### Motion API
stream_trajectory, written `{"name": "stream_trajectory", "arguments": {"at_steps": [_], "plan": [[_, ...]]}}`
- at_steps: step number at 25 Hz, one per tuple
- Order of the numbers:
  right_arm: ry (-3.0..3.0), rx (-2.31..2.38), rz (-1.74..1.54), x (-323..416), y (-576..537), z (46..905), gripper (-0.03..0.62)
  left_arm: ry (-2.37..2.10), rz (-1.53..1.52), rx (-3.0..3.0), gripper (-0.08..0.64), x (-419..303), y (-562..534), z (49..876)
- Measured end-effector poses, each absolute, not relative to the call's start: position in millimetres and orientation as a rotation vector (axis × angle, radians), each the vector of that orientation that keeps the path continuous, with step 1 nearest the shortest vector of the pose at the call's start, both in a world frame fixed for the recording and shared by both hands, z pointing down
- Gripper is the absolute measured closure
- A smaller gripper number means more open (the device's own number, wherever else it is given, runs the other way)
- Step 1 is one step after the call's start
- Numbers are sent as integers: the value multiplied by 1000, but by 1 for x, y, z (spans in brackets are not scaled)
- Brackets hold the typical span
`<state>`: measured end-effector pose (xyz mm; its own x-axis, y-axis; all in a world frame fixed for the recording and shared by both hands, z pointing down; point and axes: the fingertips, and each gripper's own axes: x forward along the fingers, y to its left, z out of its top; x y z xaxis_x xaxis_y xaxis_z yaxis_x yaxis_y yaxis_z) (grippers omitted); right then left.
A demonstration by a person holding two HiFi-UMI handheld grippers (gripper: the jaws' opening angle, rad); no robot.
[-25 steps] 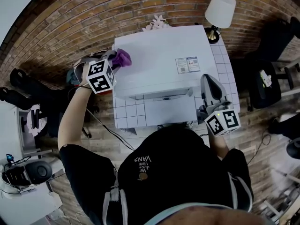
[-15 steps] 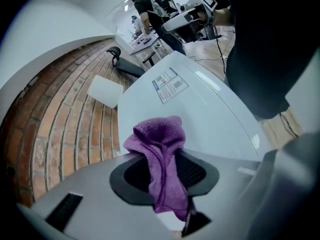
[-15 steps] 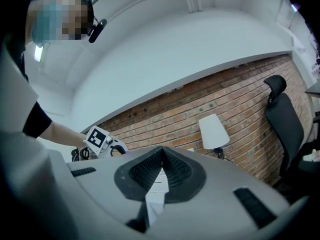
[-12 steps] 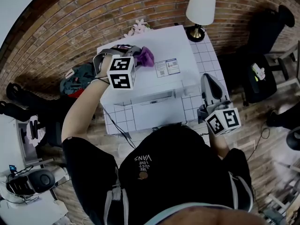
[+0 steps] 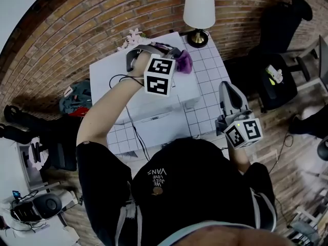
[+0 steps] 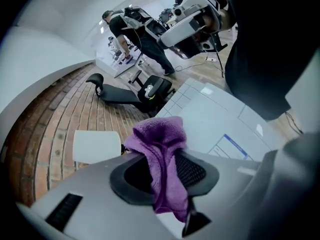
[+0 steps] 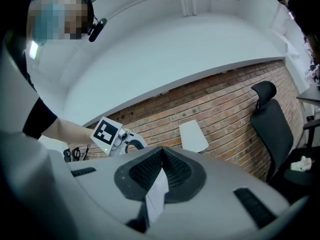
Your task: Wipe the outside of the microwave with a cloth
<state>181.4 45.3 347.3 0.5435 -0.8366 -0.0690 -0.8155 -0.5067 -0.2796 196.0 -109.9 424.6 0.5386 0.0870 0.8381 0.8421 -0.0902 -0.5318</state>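
In the head view the left gripper (image 5: 176,54) reaches across the top of the white microwave (image 5: 110,78), which stands on the tiled counter (image 5: 207,94) in the upper middle of the frame. The purple cloth (image 5: 184,61) sits at the gripper's tip, over the microwave's right rear corner and just below the foot of the lamp (image 5: 199,9).

The left gripper view shows the fingers (image 6: 194,171) closed on the cloth (image 6: 159,146). A narrow band of it is clamped between the two dark pads. A bunched fold pushes out past the tips at the centre of the frame, and a loose tail hangs back down between the pads toward the lower edge. Beyond the fold lies the microwave's flat top (image 6: 210,124) with a blue-edged label (image 6: 231,146) at the right. Whether the cloth touches that top cannot be told.

The right gripper (image 5: 227,88) is held at the lower right of the head view, over the counter's right edge and well apart from the microwave. In its own view the fingers (image 7: 175,171) are pressed together with nothing between them, pointing toward the brick wall (image 7: 230,104).
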Motion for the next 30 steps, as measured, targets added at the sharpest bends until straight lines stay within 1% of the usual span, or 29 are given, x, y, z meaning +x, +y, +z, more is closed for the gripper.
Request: {"name": "stream_trajectory", "arguments": {"at_steps": [5,10,14,21,26,30], "plan": [[1365,-2507,-114,187,52,349,595,-832,-754,-1569,428,204,-99,422],[1416,-2478,-118,177,37,347,595,-800,-777,-1619,428,174,-124,414],[1486,-2440,-127,157,9,345,595,-738,-841,-1672,428,123,-171,408],[1617,-2371,-139,105,-52,343,594,-592,-989,-1771,428,1,-266,406],[1670,-2342,-139,74,-82,342,595,-532,-1068,-1797,428,-69,-302,416],[1691,-2329,-147,55,-96,342,595,-517,-1097,-1782,428,-106,-317,419]]}}
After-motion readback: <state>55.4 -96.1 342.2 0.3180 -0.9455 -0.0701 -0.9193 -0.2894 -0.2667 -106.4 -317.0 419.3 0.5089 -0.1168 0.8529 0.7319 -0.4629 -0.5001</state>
